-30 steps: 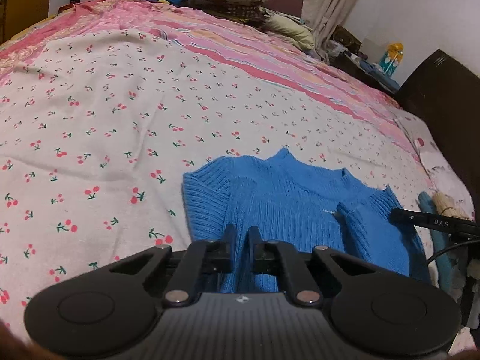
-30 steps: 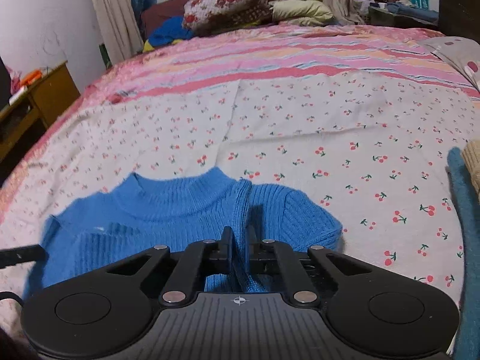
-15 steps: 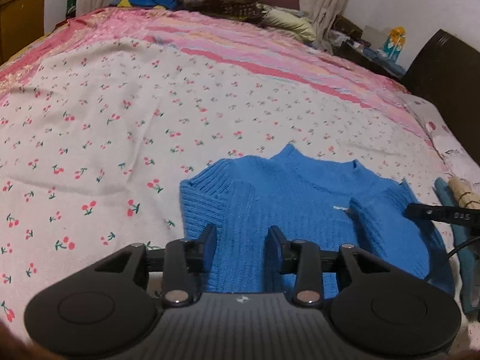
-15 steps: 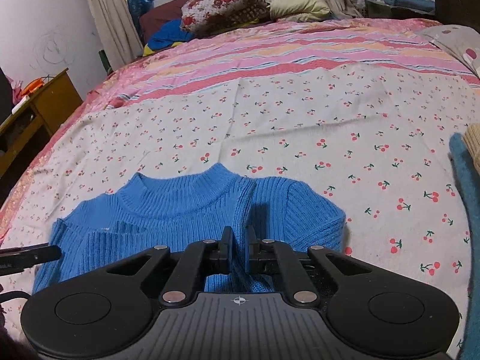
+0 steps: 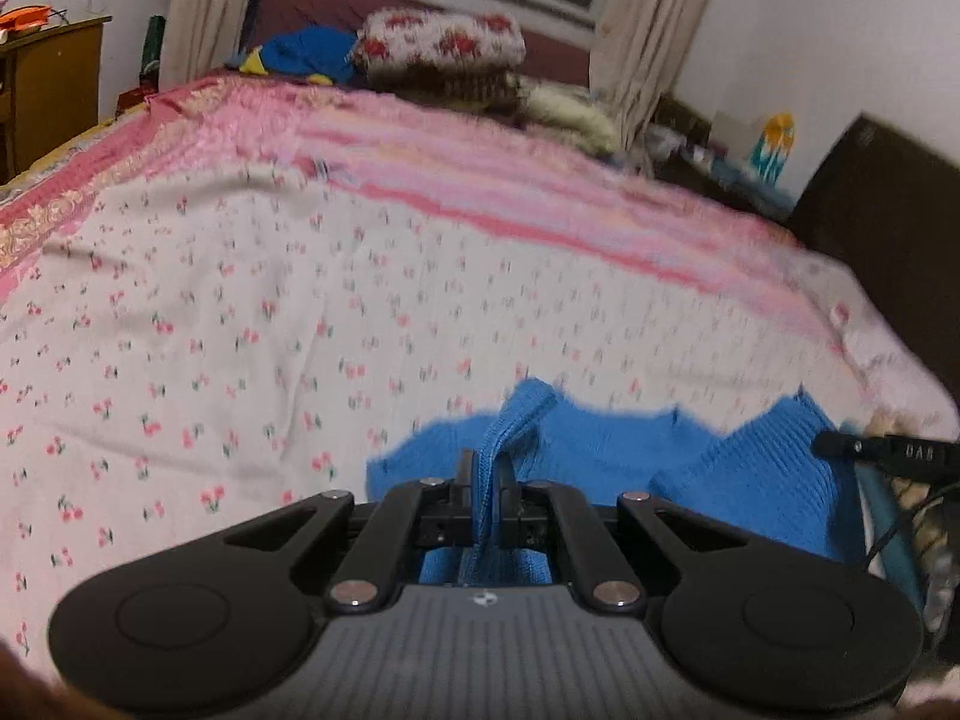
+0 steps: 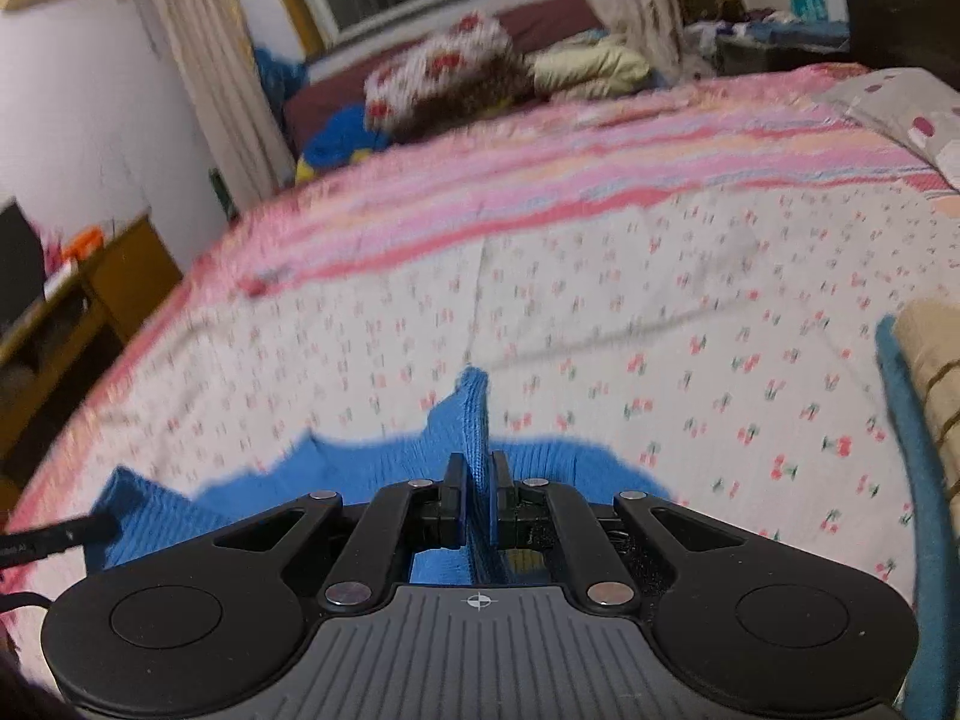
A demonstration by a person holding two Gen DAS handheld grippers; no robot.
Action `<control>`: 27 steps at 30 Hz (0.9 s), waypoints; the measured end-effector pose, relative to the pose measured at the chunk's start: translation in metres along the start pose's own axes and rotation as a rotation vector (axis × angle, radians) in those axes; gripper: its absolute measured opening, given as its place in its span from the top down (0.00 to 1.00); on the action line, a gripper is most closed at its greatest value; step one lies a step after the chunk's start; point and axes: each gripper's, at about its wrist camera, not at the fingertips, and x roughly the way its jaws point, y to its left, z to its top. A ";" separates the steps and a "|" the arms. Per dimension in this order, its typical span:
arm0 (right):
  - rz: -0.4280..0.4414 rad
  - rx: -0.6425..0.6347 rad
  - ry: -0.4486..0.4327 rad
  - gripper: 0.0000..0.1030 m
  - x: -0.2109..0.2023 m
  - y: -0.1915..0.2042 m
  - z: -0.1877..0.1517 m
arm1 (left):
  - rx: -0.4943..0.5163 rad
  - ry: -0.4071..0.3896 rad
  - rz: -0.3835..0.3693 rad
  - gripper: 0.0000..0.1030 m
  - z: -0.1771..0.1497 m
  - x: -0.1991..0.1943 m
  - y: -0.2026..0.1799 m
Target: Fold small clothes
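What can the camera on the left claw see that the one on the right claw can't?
Only the left view shows the left claw shut on a fold of the blue sweater, and the tip of the other claw poking in at the right edge. Only the right view shows the right claw shut on another fold of that sweater, and a stack of teal and tan cloth at the right edge. Both show the cherry-print bedspread, the floral pillow and the window behind.
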 end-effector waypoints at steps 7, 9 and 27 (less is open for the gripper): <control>-0.062 0.098 -0.064 0.95 0.000 -0.026 0.006 | -0.099 0.002 0.045 0.89 0.002 0.017 0.029; -0.091 0.114 -0.043 0.95 0.009 -0.034 -0.001 | -0.128 0.022 0.055 0.89 -0.004 0.026 0.038; -0.221 -0.004 0.006 0.87 0.020 -0.022 -0.022 | -0.029 0.072 0.113 0.86 -0.016 0.032 0.016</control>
